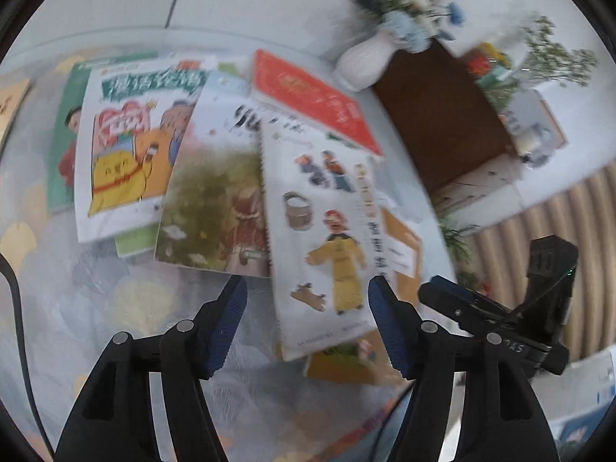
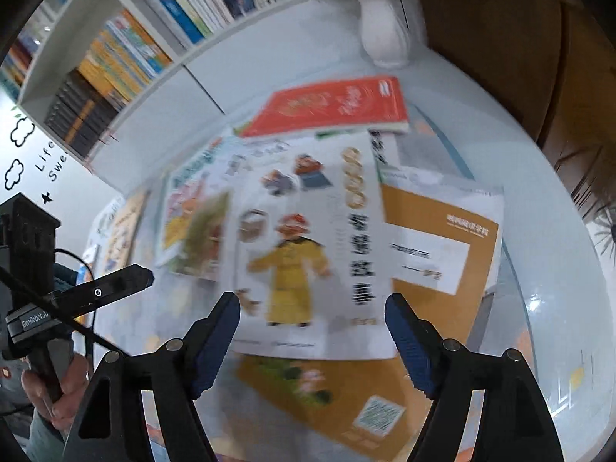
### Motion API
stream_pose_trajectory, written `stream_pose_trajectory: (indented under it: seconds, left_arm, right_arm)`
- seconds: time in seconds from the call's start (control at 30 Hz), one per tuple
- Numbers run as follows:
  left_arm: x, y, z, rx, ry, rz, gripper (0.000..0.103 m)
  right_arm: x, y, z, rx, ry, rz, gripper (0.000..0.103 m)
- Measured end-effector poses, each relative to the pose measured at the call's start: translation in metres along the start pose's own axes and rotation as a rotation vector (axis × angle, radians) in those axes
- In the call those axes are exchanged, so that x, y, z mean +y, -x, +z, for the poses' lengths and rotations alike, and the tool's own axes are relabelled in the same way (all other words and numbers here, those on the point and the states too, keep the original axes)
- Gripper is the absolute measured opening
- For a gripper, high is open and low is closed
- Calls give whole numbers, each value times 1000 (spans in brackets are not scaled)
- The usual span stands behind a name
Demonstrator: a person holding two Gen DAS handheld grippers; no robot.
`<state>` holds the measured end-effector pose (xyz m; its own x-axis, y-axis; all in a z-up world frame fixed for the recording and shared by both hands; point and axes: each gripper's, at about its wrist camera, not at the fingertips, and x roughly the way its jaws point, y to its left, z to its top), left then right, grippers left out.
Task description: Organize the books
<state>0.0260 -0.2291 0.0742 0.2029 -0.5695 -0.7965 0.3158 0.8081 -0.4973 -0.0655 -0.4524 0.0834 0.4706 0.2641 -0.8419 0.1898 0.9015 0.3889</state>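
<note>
- The left gripper (image 1: 307, 292) hovers above the table (image 1: 115, 296), its fingers (image 1: 231, 319) spread wide apart and holding nothing.
- The right gripper (image 2: 312, 310) hangs over the same pile, fingers (image 2: 404, 331) also wide apart and empty.
- In the left wrist view the right gripper shows as a black device at the lower right; in the right wrist view the left gripper sits at the left, gripped by a hand (image 2: 57, 389).
- A loose fan of books lies flat on the table, overlapping one another.
- On top is the white storybook (image 1: 323, 231) with a yellow-robed figure on its cover (image 2: 308, 246).
- A red book (image 1: 315, 100) lies beyond it, partly under its far edge.
- An orange book (image 2: 435, 261) lies under the white storybook's right side.
- To the left lie a leafy-cover book (image 1: 215, 200) and a cartoon book (image 1: 127, 146) with a yellow cat.
- A white vase (image 2: 385, 34) with flowers stands behind the pile.
- A bookshelf (image 2: 115, 57) packed with upright books lines the wall.
</note>
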Motion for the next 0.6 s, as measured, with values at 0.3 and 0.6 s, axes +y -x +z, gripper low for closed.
stream_pose_trajectory:
  seconds: [0.3,0.6]
  left_arm:
    - [4,-51,-13,30,96,143,31]
    - [2,-34,-29,7,134,-15,31]
  right_arm:
    - [-33,-46,13,52,15,-110,41]
    - [-21,-55,15,85,119,-63,42]
